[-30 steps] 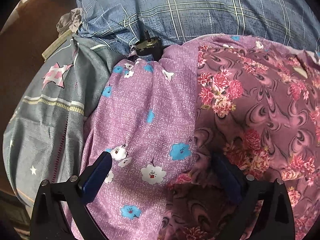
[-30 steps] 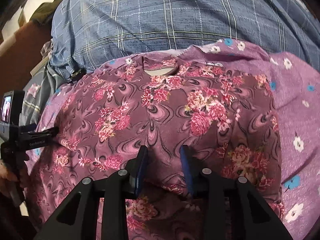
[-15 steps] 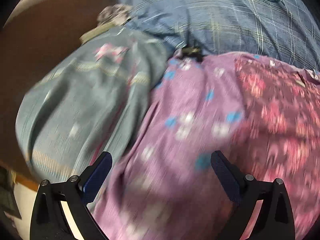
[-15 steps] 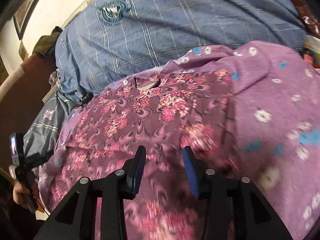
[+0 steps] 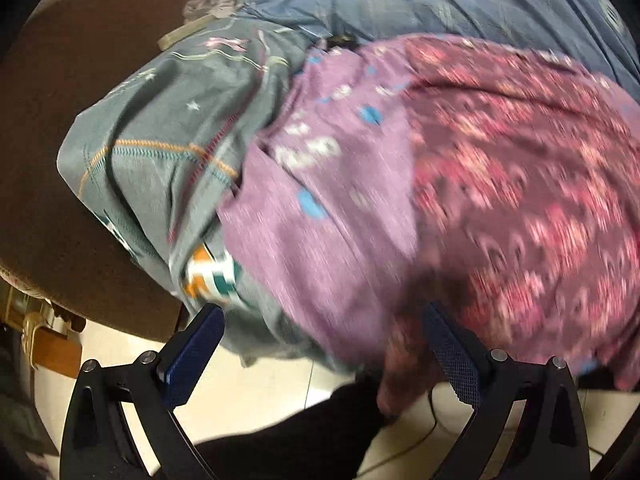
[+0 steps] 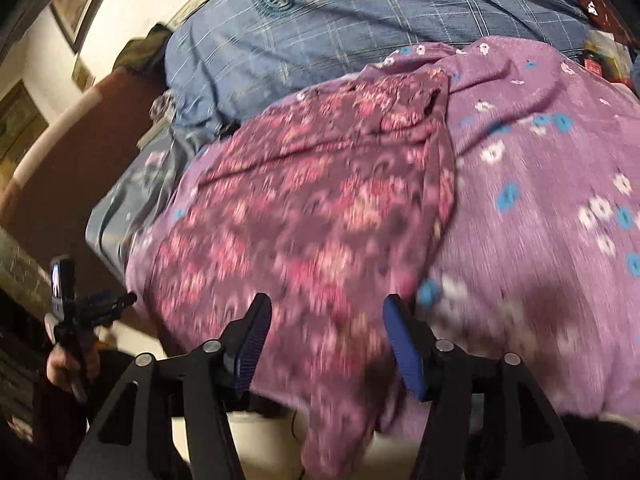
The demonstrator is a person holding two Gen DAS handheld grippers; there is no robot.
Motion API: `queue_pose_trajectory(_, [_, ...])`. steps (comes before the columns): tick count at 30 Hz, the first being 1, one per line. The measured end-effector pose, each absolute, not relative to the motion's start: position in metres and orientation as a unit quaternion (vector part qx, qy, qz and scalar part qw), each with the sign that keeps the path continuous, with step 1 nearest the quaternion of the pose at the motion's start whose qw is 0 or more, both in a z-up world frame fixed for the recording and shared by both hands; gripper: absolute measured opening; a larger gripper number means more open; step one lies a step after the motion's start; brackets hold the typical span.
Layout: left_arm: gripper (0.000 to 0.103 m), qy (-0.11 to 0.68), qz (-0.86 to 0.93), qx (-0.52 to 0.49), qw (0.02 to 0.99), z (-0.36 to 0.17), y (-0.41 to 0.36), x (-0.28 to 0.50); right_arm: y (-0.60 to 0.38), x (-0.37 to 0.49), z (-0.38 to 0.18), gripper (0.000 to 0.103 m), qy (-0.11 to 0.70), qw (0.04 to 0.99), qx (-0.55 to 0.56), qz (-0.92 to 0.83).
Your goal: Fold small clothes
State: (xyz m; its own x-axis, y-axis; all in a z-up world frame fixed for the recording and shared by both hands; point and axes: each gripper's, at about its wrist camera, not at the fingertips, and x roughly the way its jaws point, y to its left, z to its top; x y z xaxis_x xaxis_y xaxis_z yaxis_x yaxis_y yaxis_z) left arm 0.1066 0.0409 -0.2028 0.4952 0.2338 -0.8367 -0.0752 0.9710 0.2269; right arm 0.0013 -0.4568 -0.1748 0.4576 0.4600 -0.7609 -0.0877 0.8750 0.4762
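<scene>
Loosely draped floral garment (image 6: 312, 216), soft, rumpled; right gripper (image 6: 324, 344) jaws opening.

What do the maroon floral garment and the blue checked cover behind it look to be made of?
Maroon floral garment: thin, matte printed fabric, probably a light woven; it drapes limply over the edge. Blue checked cover: matte woven cloth, likely cotton; it shows fine creases.

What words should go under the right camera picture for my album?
Right gripper, jaws opening and empty, above a dark rose-print top spread on a lilac flowered cloth.
</scene>
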Motion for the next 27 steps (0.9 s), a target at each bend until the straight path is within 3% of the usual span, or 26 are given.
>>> queue_pose_trajectory(14, [0.099, 0.586, 0.025, -0.028, 0.809, -0.221, 0.056, 0.083, -0.42, -0.041, -0.234, 0.067, 0.616, 0.739, 0.223, 0.16])
queue_pose_trajectory(22, [0.099, 0.62, 0.013, -0.097, 0.778, -0.245, 0.071, 0.091, -0.403, -0.04, -0.269, 0.067, 0.643, 0.718, 0.223, 0.145])
queue_pose_trajectory(24, [0.094, 0.62, 0.023, -0.095, 0.778, -0.249, 0.074, 0.095, -0.404, -0.04, -0.271, 0.065, 0.642, 0.72, 0.223, 0.143])
queue_pose_trajectory(26, [0.072, 0.612, 0.029, -0.105, 0.783, -0.25, 0.079, 0.096, -0.405, -0.04, -0.273, 0.055, 0.64, 0.723, 0.219, 0.14])
queue_pose_trajectory(27, [0.065, 0.609, 0.024, -0.11, 0.785, -0.251, 0.084, 0.097, -0.404, -0.041, -0.273, 0.045, 0.64, 0.725, 0.212, 0.139])
